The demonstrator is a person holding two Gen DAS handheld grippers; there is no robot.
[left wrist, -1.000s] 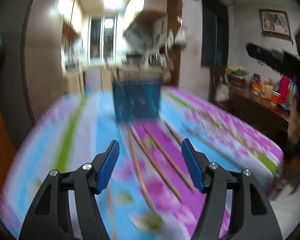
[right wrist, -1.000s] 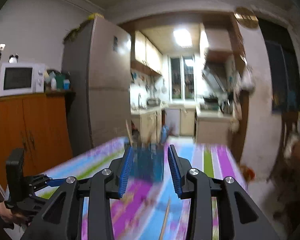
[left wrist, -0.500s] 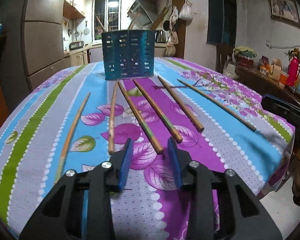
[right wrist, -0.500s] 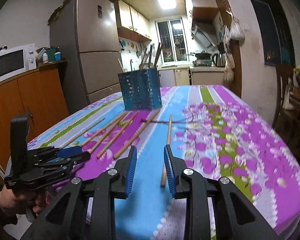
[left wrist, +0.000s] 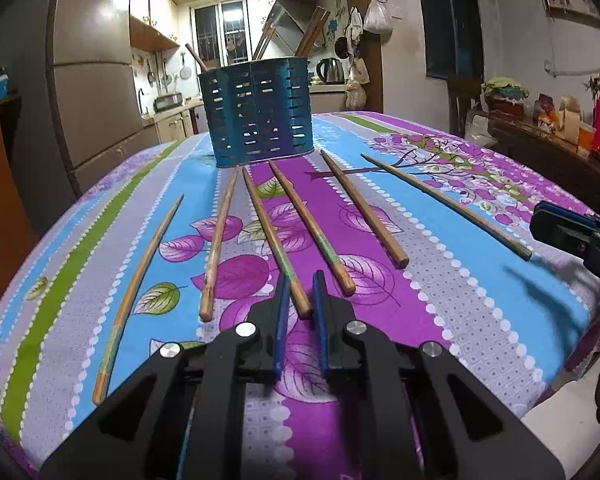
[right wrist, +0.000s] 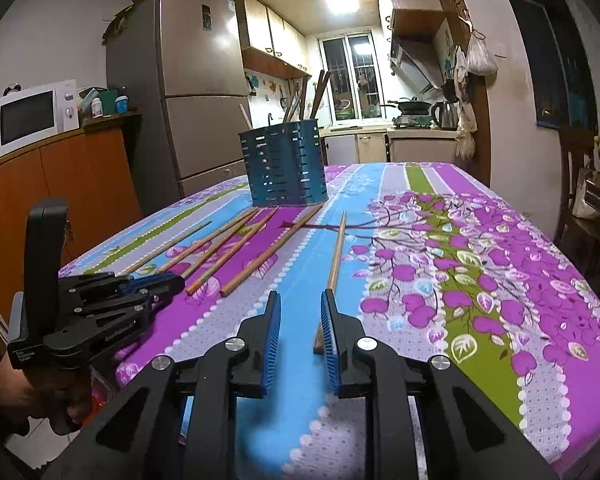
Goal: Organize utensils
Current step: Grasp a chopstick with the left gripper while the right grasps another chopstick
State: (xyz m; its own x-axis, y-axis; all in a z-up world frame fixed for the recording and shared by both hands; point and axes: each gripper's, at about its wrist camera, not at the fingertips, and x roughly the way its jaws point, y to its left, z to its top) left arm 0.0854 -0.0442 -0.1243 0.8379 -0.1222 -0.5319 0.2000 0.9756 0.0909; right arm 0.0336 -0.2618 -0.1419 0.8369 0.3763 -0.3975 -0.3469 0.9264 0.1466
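Observation:
Several wooden chopsticks lie fanned out on the flowered tablecloth point(left wrist: 460, 320) in front of a blue slotted holder point(left wrist: 260, 120) point(right wrist: 284, 168), which has more chopsticks standing in it. My left gripper point(left wrist: 300, 292) point(right wrist: 172, 282) is low over the cloth. Its jaws are closing, a slim gap shows, and the near end of a green-banded chopstick point(left wrist: 276, 240) lies between the pads. My right gripper point(right wrist: 300, 300) point(left wrist: 548, 216) is closing too. The near end of the rightmost chopstick point(right wrist: 336, 252) point(left wrist: 440, 200) lies just inside its right pad, with no pad pressing on it.
A hand point(right wrist: 16, 384) holds the left gripper at the table's near left corner. A refrigerator point(right wrist: 196, 80) and an orange cabinet with a microwave point(right wrist: 32, 116) stand to the left. A dark sideboard with bottles point(left wrist: 560, 136) runs along the right. The table's front edge is close below both grippers.
Both grippers came down to the tablecloth and narrowed their jaws. The left jaws went from wide apart to a narrow gap around a chopstick's end.

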